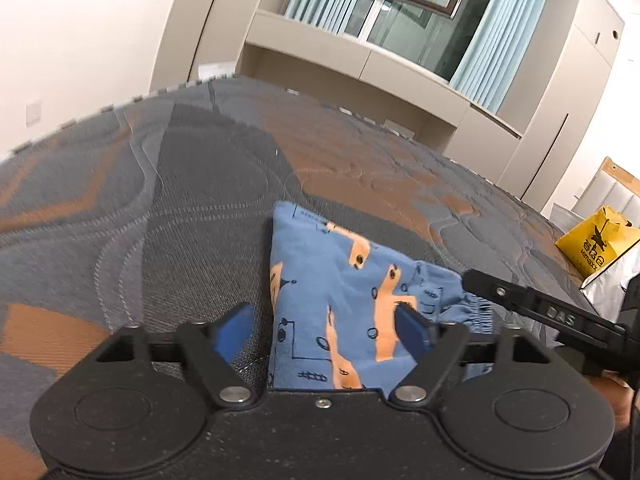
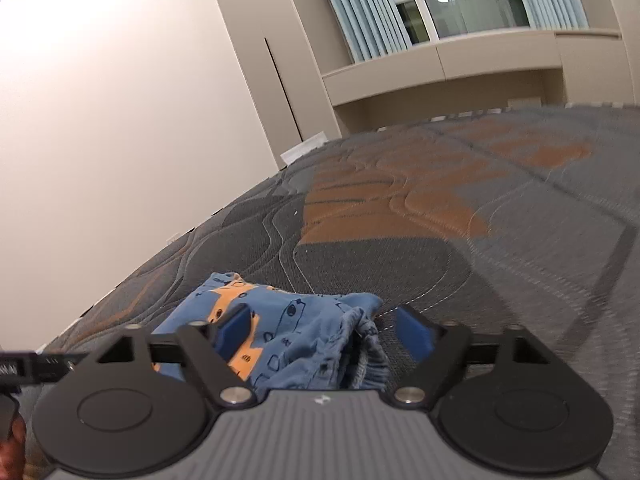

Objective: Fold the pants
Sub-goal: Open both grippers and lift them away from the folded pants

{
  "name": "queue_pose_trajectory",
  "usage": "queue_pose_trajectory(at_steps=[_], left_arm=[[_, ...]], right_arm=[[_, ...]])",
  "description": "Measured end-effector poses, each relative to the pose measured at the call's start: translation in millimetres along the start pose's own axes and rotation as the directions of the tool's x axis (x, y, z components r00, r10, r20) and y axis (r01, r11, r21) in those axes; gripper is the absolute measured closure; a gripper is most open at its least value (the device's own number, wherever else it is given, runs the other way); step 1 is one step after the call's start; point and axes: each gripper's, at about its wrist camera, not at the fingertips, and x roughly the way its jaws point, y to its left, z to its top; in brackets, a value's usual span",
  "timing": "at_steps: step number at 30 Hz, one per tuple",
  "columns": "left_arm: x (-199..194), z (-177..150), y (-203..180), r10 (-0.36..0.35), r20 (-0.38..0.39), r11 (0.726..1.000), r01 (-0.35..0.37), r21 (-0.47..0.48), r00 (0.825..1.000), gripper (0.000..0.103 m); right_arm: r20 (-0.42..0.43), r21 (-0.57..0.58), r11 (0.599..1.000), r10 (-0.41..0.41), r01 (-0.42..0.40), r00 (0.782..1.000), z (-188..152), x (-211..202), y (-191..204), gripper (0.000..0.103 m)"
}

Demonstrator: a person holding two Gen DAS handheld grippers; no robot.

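The blue pants [image 1: 340, 292] with an orange print lie folded into a small bundle on the mattress [image 1: 160, 184]. My left gripper [image 1: 324, 328] is open, its blue pads either side of the bundle's near edge, holding nothing. My right gripper [image 2: 324, 332] is open over the gathered waistband [image 2: 368, 352] of the pants [image 2: 288, 328]. Part of the right gripper's black body [image 1: 540, 308] shows at the right of the left wrist view, beside the waistband end.
The grey and orange quilted mattress [image 2: 440, 240] fills both views. A yellow shopping bag [image 1: 596, 244] and a silver bag [image 1: 616, 284] stand at its right edge. Beige cabinets [image 1: 360, 60] and a curtained window lie beyond the far edge.
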Motion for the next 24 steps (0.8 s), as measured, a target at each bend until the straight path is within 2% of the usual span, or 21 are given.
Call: queue_pose_trajectory(at_steps=[6,15,19,24], left_arm=[[-43,-8,-22,0.011,0.064,0.998,-0.015,0.067,0.998,0.001],[-97,-31,-41,0.068,0.127,0.991,-0.081,0.102,0.990,0.001],[-114,-47,-48,0.099,0.149,0.985,-0.118,0.127,0.984,0.001],[-130,-70,-50,0.100,0.146,0.985,-0.119,0.126,0.984,0.001]], right_arm=[[0.066,-0.065,0.997,-0.041,0.045,0.997,-1,-54,14,0.002],[0.143,-0.093,0.990,-0.091,0.105,0.986,-10,-131,29,0.000],[0.179,-0.085,0.987,-0.118,0.135,0.977,-22,-160,33,0.000],[0.220,-0.079,0.979,-0.166,0.188,0.961,-46,-190,41,0.000]])
